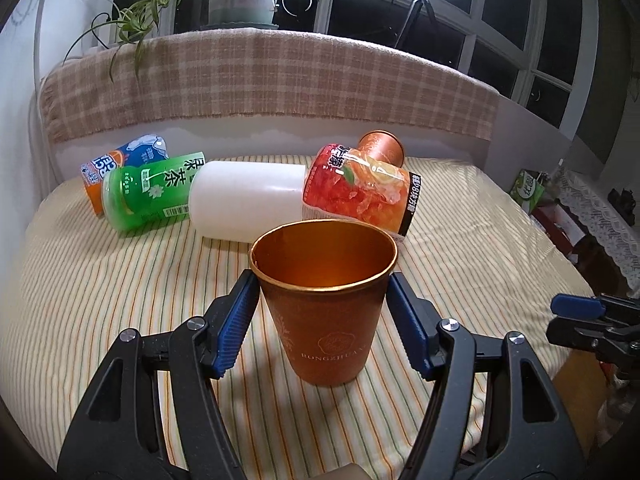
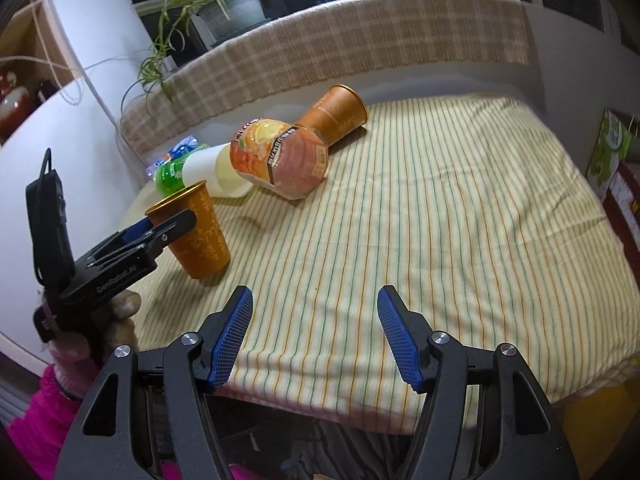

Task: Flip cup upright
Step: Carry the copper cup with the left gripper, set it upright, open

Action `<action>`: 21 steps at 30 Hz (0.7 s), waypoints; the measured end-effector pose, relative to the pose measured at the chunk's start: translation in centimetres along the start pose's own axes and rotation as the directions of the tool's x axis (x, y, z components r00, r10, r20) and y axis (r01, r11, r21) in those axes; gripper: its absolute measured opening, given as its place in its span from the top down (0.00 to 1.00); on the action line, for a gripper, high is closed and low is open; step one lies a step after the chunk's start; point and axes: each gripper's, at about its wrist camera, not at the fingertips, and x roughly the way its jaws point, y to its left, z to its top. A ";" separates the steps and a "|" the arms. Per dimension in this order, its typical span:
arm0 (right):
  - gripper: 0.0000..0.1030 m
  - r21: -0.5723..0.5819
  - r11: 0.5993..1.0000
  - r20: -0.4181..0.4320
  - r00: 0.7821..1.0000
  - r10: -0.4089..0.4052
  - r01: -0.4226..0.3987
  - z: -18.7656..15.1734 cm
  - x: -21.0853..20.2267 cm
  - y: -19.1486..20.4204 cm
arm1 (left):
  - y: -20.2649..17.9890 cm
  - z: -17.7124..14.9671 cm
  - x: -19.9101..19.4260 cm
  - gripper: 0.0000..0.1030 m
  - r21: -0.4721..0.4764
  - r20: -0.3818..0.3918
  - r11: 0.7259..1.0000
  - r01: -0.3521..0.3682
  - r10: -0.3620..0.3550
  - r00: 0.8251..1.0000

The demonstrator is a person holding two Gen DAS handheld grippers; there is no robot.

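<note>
An orange metal cup (image 1: 328,304) stands upright, mouth up, on the striped cloth between the blue pads of my left gripper (image 1: 320,320). The jaws are wide and sit close to the cup's rim on both sides; a thin gap shows at each pad. In the right wrist view the same cup (image 2: 200,236) stands at the left with the left gripper (image 2: 160,232) around it. A second orange cup (image 2: 336,114) lies on its side at the back. My right gripper (image 2: 314,336) is open and empty over the near table edge.
Lying in a row at the back: a blue-orange cup (image 1: 124,168), a green cup (image 1: 148,196), a white cup (image 1: 248,204) and a red fruit-print cup (image 1: 360,192). A checked cloth ledge (image 1: 260,80) with a potted plant (image 1: 240,0) stands behind. The table (image 2: 440,220) drops off at the front.
</note>
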 end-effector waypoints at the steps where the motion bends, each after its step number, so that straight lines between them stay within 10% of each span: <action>1: 0.38 -0.005 1.000 0.001 1.000 -0.002 0.002 0.0 0.0 0.1 | 0.0 -0.1 -0.1 0.35 0.001 -0.003 1.000 0.005 -0.005 1.000; 21: 0.38 -0.018 1.000 0.015 1.000 -0.009 0.010 -0.2 -0.6 1.4 | -1.0 -1.6 -1.5 0.34 0.030 -0.036 0.998 0.058 -0.057 0.998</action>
